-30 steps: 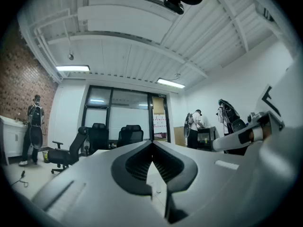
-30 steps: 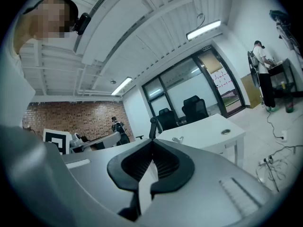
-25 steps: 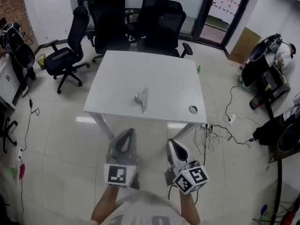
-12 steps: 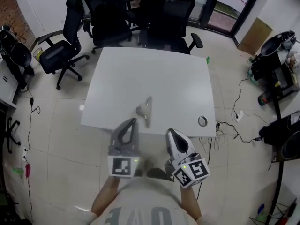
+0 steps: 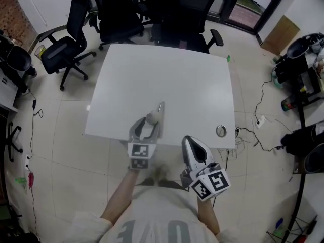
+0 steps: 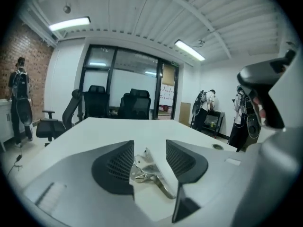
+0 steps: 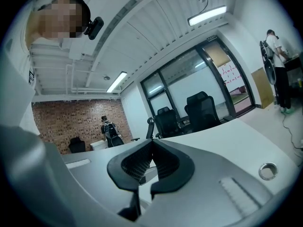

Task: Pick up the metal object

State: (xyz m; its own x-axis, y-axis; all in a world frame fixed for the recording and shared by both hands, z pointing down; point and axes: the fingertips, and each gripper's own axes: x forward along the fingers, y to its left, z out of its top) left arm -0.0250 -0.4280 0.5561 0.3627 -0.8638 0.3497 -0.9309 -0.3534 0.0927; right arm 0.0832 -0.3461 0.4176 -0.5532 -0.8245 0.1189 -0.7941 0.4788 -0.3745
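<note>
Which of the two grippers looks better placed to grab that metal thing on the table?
Left. The left gripper has its jaws opening with the metal object between them; the right gripper is shut, off to one side.

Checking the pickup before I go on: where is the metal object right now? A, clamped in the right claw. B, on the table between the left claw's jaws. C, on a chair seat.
B: the left claw's jaws are opening, with the metal object lying on the table between them.
</note>
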